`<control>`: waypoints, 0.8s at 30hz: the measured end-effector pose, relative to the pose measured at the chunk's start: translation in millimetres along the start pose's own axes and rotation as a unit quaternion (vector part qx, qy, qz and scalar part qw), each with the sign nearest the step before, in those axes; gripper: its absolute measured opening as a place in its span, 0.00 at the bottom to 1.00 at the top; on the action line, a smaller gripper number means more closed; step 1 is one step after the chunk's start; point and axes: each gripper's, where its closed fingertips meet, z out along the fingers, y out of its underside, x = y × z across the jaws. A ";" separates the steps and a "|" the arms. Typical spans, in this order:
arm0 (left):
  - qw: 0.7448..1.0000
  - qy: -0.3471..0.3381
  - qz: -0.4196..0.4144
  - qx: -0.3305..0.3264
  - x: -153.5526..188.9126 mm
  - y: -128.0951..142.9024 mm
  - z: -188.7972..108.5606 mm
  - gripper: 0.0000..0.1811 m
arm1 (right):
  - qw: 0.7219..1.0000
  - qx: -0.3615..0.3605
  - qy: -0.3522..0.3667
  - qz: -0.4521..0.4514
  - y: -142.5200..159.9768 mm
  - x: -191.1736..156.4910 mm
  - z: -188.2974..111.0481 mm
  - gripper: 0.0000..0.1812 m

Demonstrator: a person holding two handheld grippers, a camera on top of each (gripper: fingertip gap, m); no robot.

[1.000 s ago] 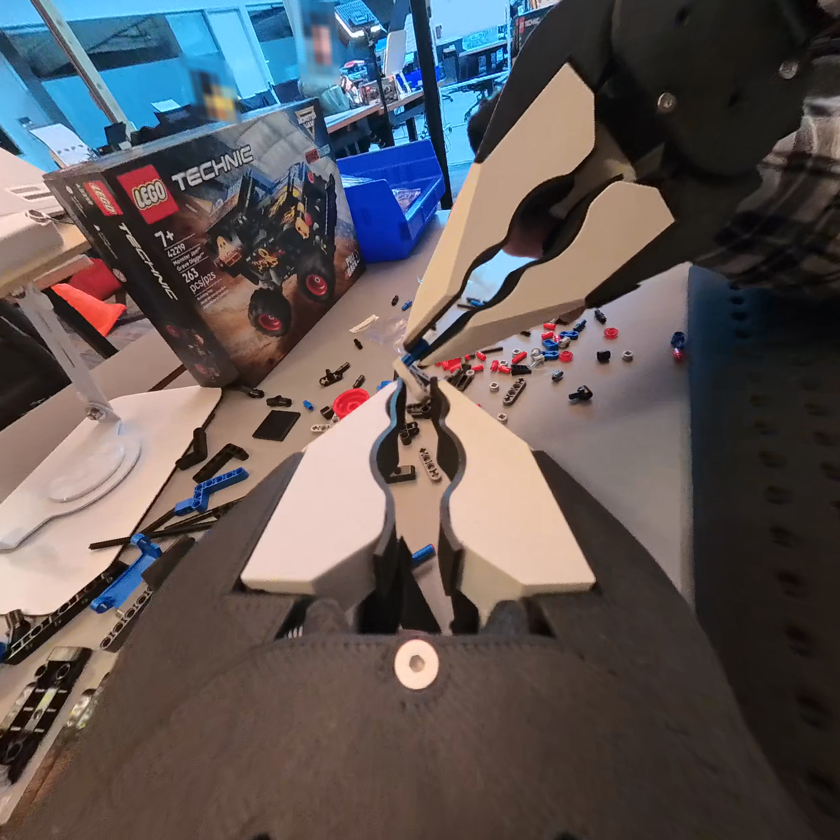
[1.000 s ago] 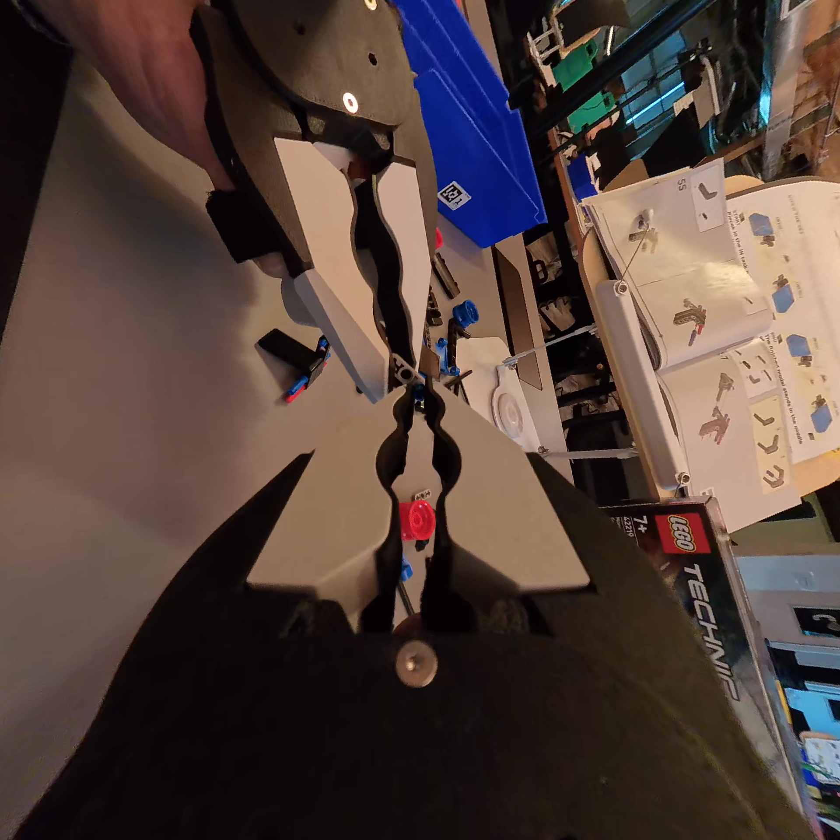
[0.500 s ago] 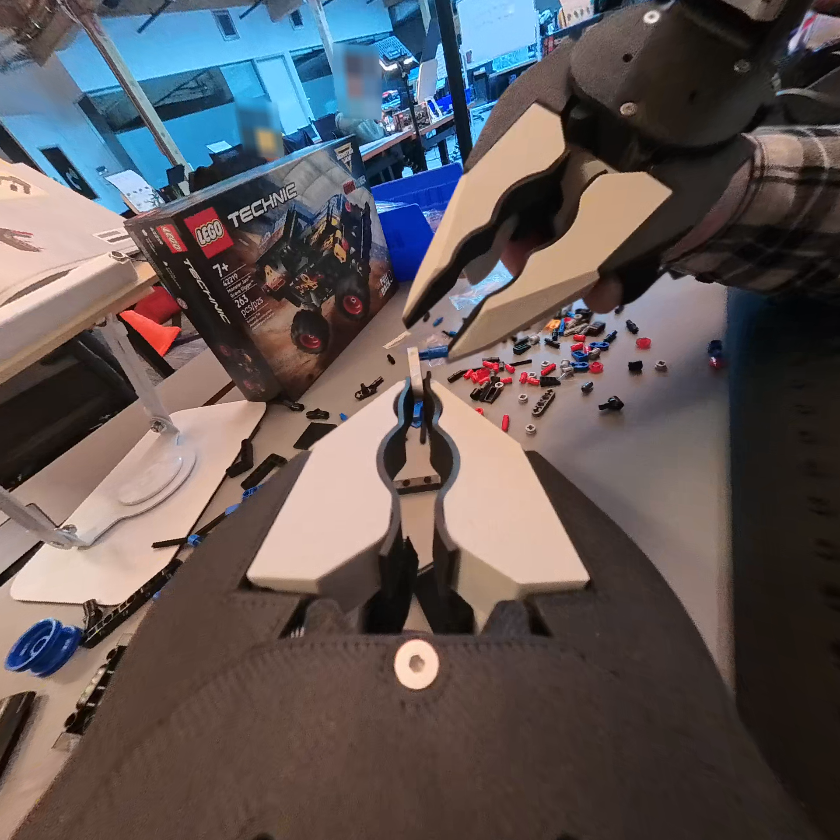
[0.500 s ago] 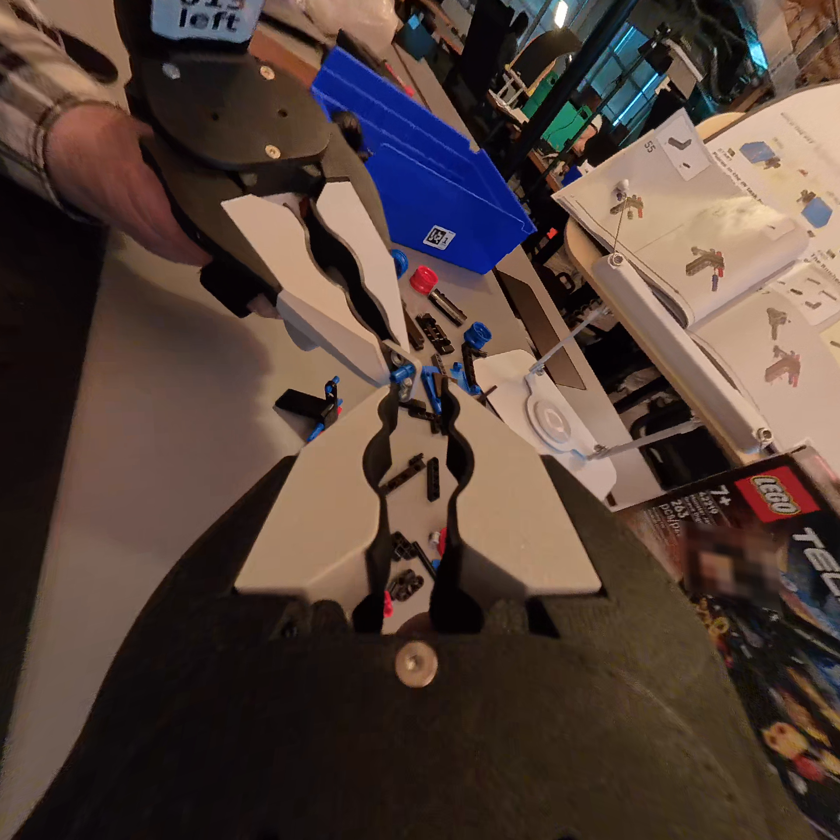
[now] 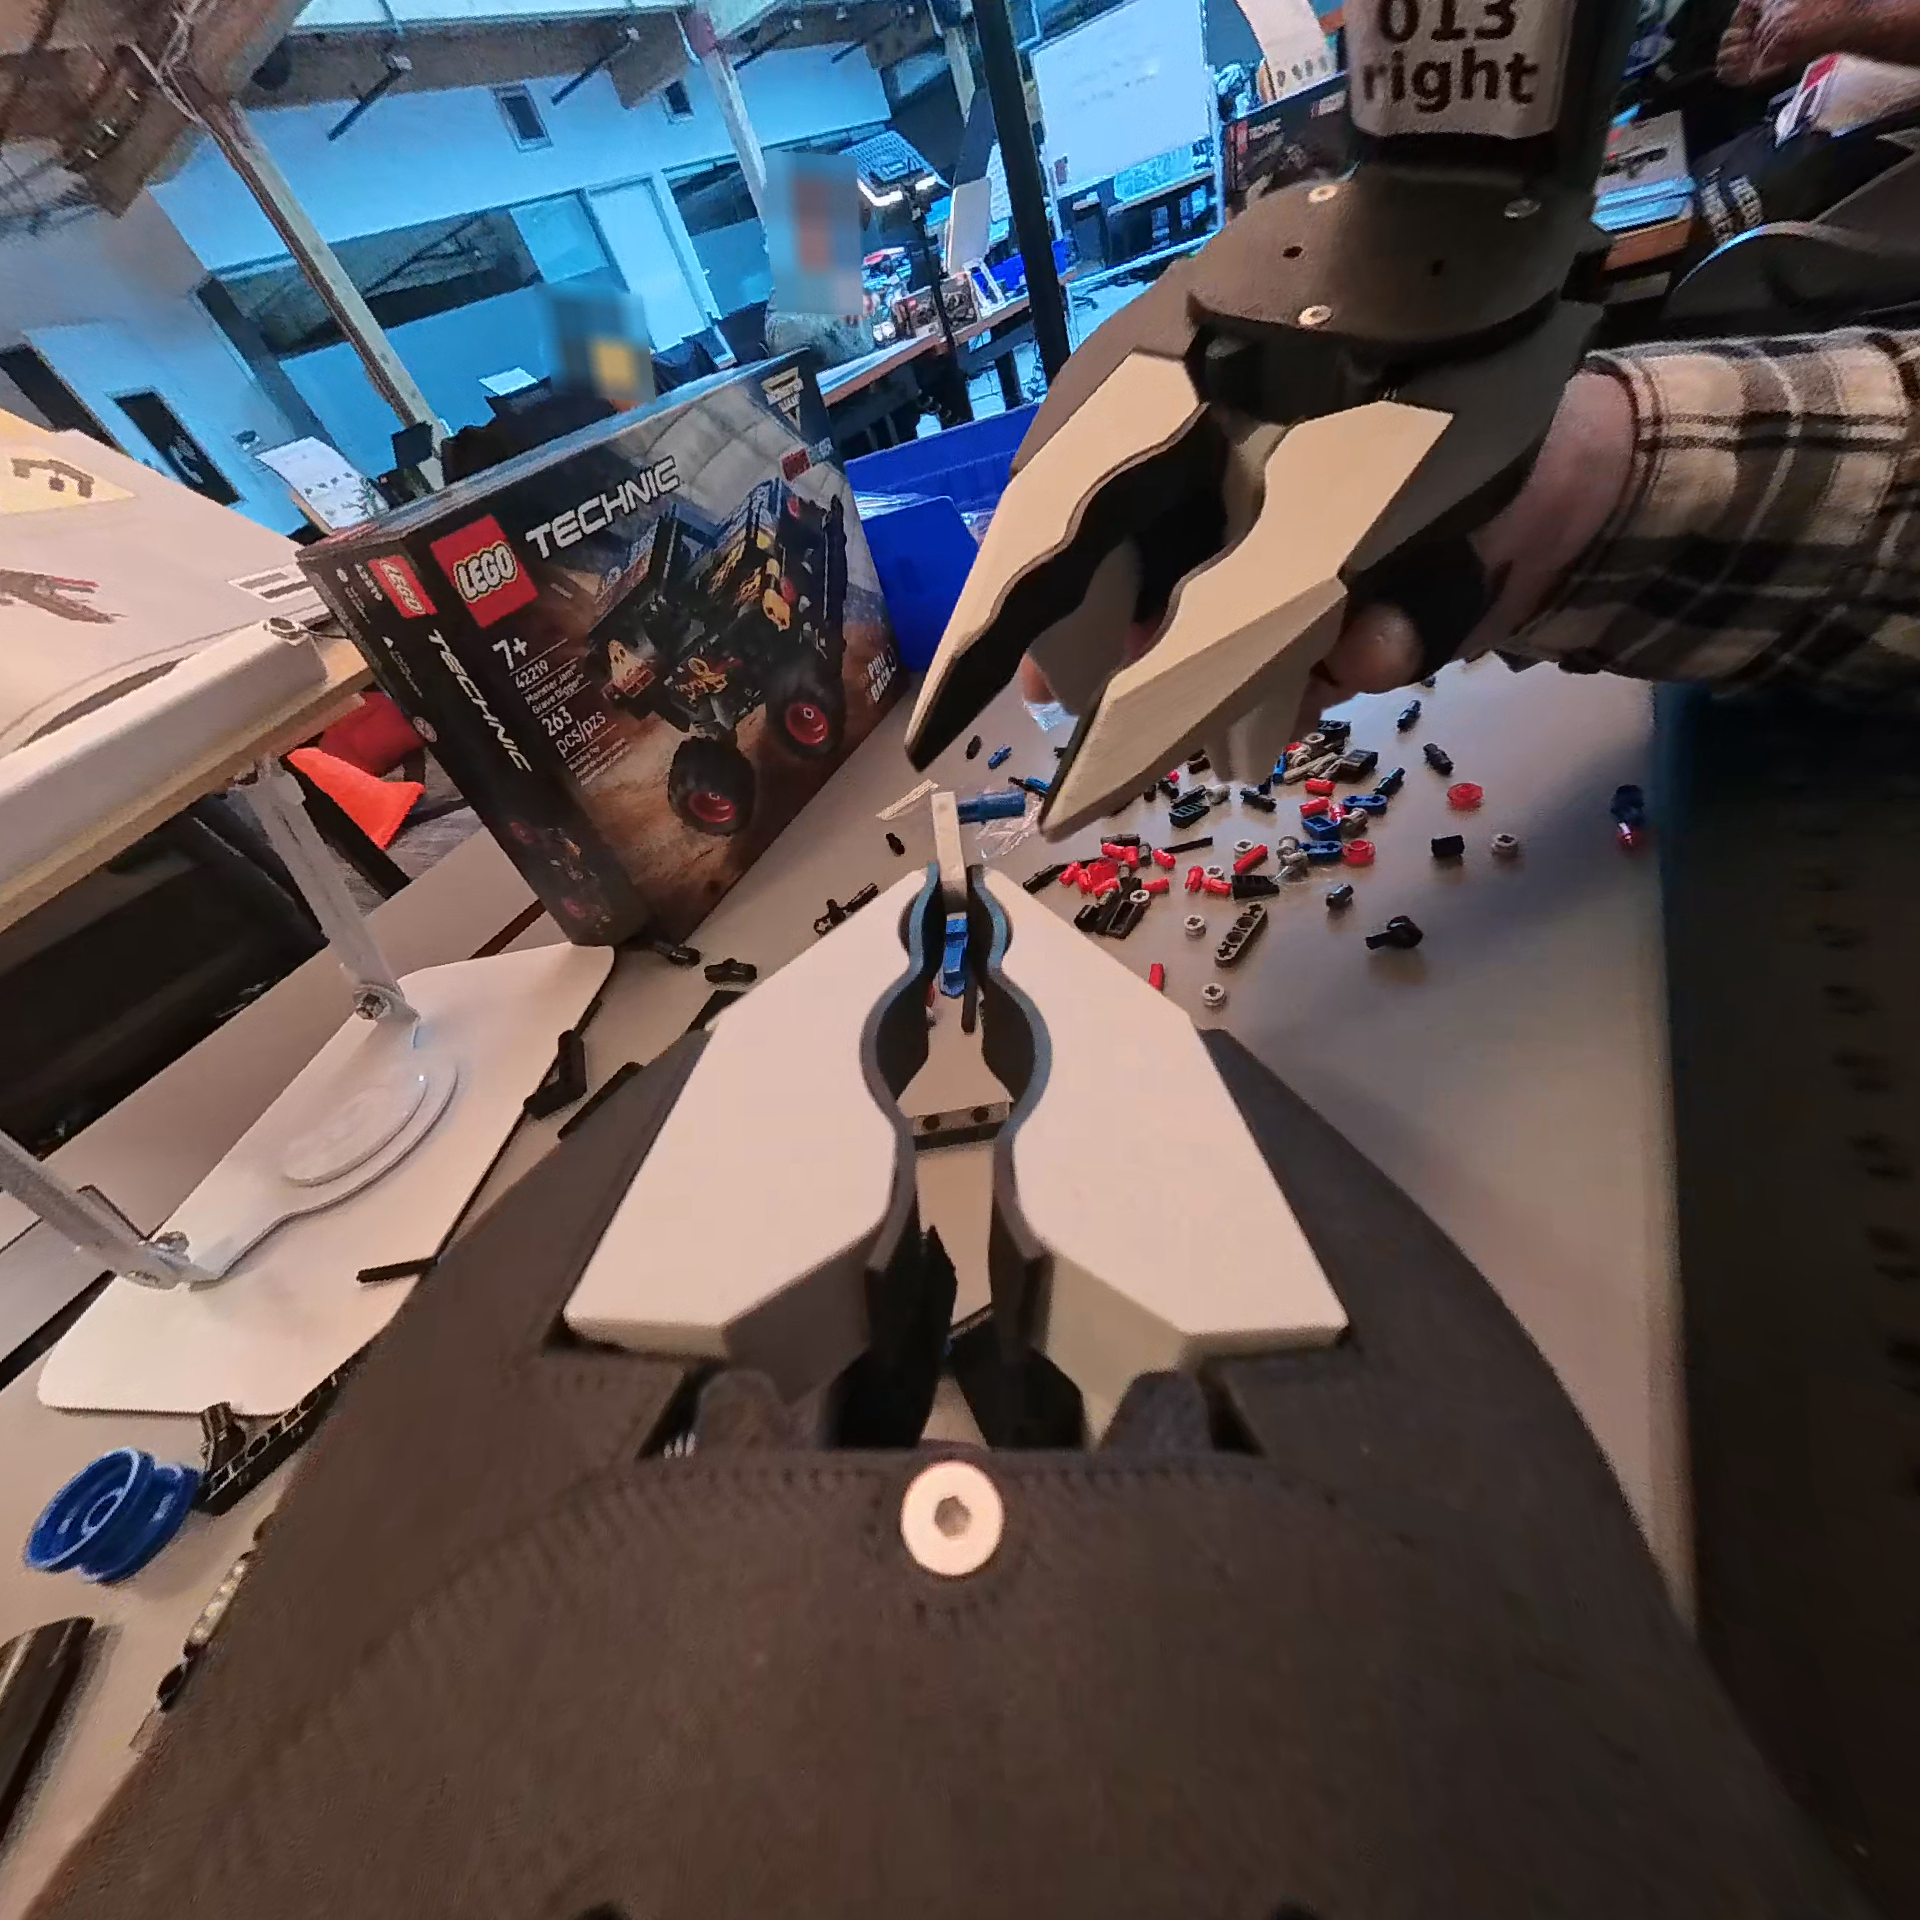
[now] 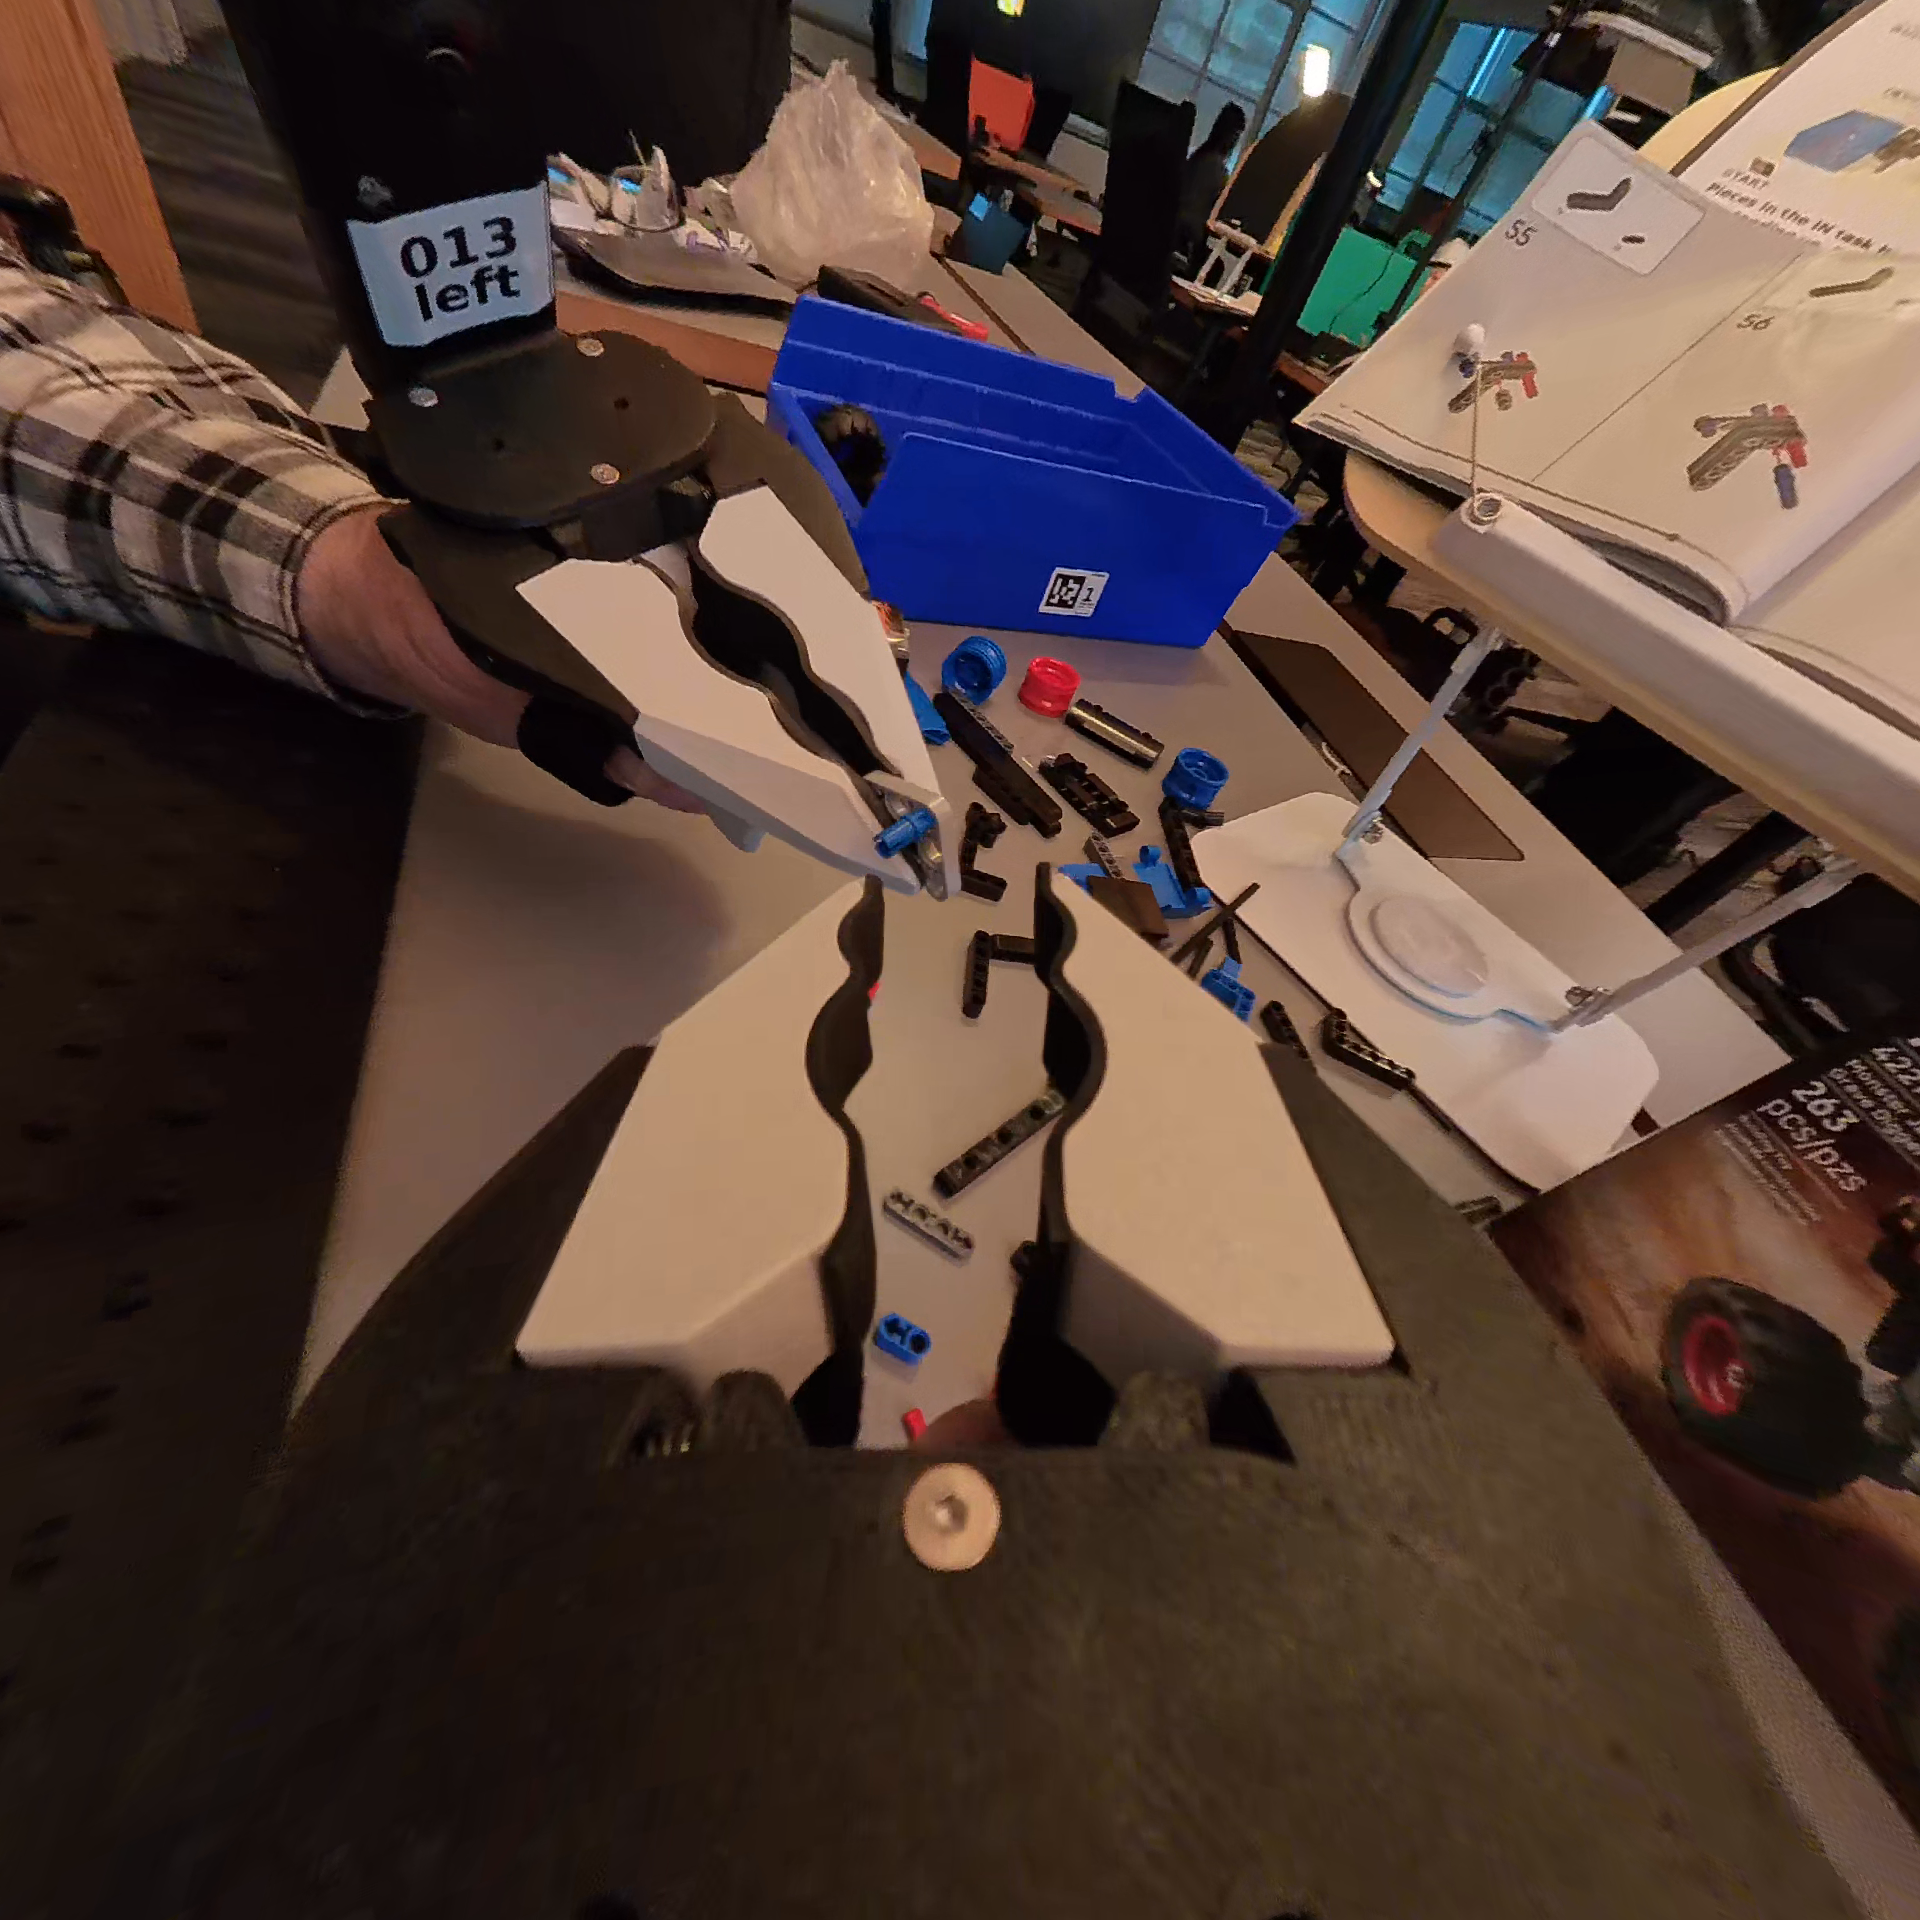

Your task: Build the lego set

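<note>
My left gripper (image 5: 951,883) is shut on a small grey lego beam (image 5: 945,831) with a blue pin (image 5: 956,935) in it, and holds it above the table. The right wrist view shows the same gripper (image 6: 920,857) at upper left, with the beam (image 6: 930,847) and blue pin (image 6: 902,831) at its tips. My right gripper (image 6: 956,888) is open and empty, just short of those tips. In the left wrist view it (image 5: 987,784) hangs open just above and behind the beam. Loose red, blue and black pieces (image 5: 1247,852) lie scattered on the grey table (image 5: 1403,1091).
The lego box (image 5: 644,644) stands at the left. A blue bin (image 6: 1018,499) is behind. An instruction booklet (image 6: 1662,364) rests on a white stand (image 6: 1434,935). Black beams (image 6: 997,1143) and blue wheels (image 6: 975,665) lie on the table. A dark mat (image 5: 1787,1039) covers the right side. The grippers are tip to tip, or close to it.
My right gripper was shut at the tip of the left gripper's beam; it has opened and drawn back. The blue pin stays in the beam. Both grippers have lifted and tilted.
</note>
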 end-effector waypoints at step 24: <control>0.993 0.069 -0.003 0.098 24.3 -31.9 -11.9 0.01 | 0.976 0.116 -0.138 0.125 -32.9 -30.7 -6.1 0.08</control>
